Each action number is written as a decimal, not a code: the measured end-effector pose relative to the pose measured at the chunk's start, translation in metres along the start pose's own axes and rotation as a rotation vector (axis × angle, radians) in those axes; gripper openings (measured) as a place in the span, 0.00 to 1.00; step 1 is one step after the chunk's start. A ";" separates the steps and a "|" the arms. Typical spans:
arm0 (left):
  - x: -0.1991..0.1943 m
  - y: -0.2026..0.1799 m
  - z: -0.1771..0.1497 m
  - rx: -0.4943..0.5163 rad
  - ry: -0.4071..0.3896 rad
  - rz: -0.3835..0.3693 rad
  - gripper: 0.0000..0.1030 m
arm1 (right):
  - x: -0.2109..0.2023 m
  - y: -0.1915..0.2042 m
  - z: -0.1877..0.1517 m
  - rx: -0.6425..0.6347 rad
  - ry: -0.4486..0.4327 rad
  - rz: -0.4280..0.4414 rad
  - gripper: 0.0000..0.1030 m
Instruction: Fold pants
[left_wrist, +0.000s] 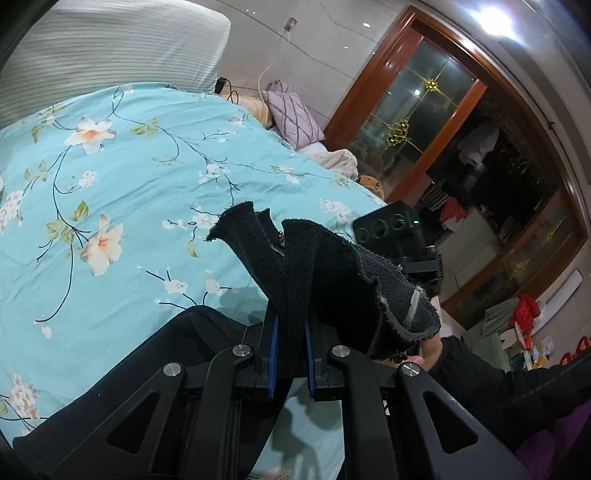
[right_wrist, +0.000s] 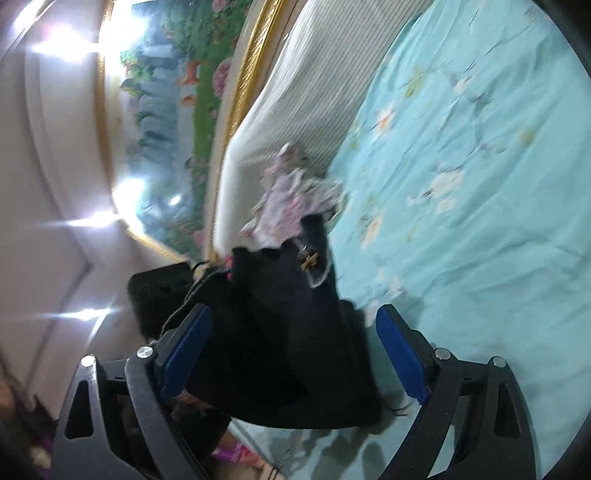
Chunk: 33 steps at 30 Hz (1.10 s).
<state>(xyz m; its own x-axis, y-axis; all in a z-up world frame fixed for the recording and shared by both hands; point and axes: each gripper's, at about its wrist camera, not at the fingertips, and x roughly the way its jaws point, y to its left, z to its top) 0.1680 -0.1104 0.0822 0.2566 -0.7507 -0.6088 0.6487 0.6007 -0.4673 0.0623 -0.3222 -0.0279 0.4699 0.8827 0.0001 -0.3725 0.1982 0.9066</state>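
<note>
The black pants (left_wrist: 314, 266) hang bunched above a bed with a teal floral cover (left_wrist: 110, 184). My left gripper (left_wrist: 291, 354) is shut on a fold of the pants, its blue pads pressed on the cloth. The frayed hem with a grey stripe (left_wrist: 413, 306) droops to the right. In the right wrist view the same black pants (right_wrist: 291, 332) hang between the blue pads of my right gripper (right_wrist: 295, 354), which stands wide open around them. The right gripper body (left_wrist: 388, 225) shows behind the cloth in the left wrist view.
A striped white pillow (left_wrist: 110, 48) lies at the head of the bed. A lilac cushion (left_wrist: 291, 114) and a beige blanket (left_wrist: 340, 160) lie at the far side. A wooden-framed glass door (left_wrist: 424, 110) stands beyond. A gold-framed painting (right_wrist: 166, 110) hangs behind the bed.
</note>
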 end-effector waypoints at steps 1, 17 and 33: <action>0.000 0.000 0.000 0.000 0.000 -0.003 0.10 | 0.004 -0.002 0.001 -0.002 0.018 -0.008 0.88; -0.031 0.034 -0.012 -0.111 -0.070 0.004 0.10 | 0.018 0.084 -0.044 -0.350 0.021 -0.149 0.08; -0.057 0.095 -0.091 -0.280 -0.110 0.075 0.15 | 0.120 0.133 -0.116 -0.837 0.313 -0.509 0.12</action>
<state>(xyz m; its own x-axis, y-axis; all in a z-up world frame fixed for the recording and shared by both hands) 0.1499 0.0143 0.0147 0.3821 -0.7175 -0.5824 0.4066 0.6965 -0.5912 -0.0240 -0.1405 0.0433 0.5428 0.6591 -0.5206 -0.6824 0.7074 0.1841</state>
